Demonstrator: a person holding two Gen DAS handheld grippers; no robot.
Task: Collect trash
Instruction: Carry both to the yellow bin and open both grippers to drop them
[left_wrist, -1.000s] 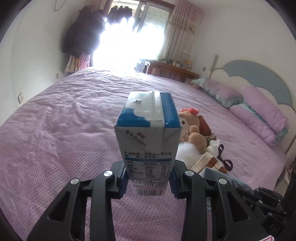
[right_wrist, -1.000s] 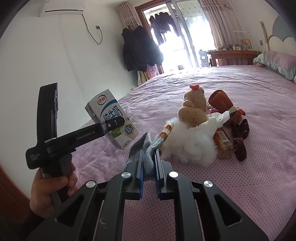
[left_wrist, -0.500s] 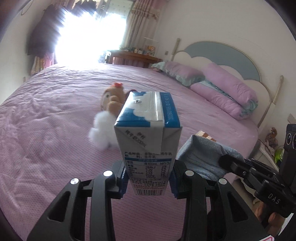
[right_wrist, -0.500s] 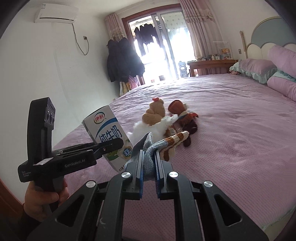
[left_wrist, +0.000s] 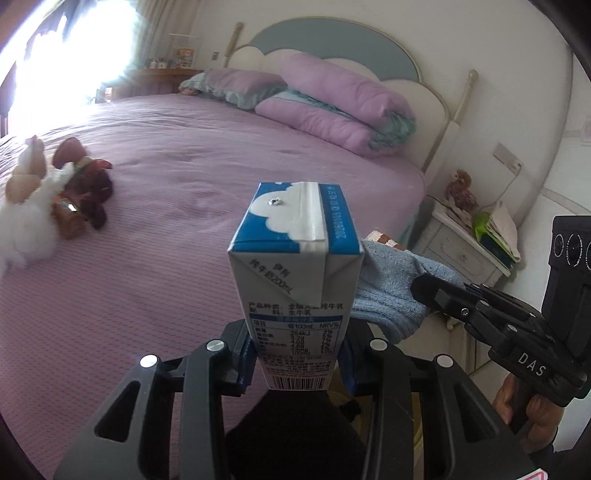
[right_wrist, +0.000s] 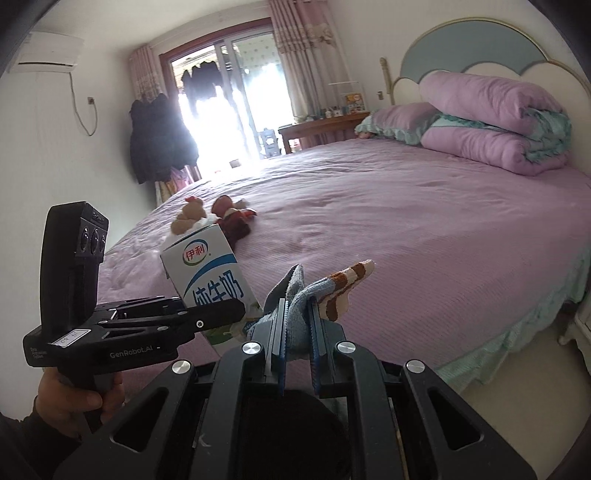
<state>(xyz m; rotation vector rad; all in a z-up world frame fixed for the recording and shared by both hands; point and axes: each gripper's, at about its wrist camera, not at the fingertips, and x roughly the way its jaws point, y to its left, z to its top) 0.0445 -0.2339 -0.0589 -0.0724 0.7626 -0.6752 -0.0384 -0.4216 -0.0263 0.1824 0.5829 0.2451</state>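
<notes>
A blue and white milk carton (left_wrist: 295, 280) stands upright in my left gripper (left_wrist: 297, 354), whose pads press on its lower sides. The right wrist view shows the same carton (right_wrist: 208, 277) from the side, held by the left gripper (right_wrist: 218, 317) in a person's hand. My right gripper (right_wrist: 297, 325) is shut on a blue sock (right_wrist: 299, 295) with a brown and white striped toe. In the left wrist view that sock (left_wrist: 391, 284) hangs just right of the carton, clamped by the right gripper (left_wrist: 434, 291).
A wide bed with a purple cover (left_wrist: 207, 177) fills both views. Plush toys (left_wrist: 51, 195) lie on it at the left. Purple pillows (left_wrist: 332, 103) lean on the headboard. A white nightstand (left_wrist: 465, 243) with clutter stands right of the bed. A bright balcony door (right_wrist: 229, 122) lies beyond.
Both grippers have swung to the right along the bed with carton and sock still held. The plush toys slid to the left of view; pillows, headboard and nightstand came in.
</notes>
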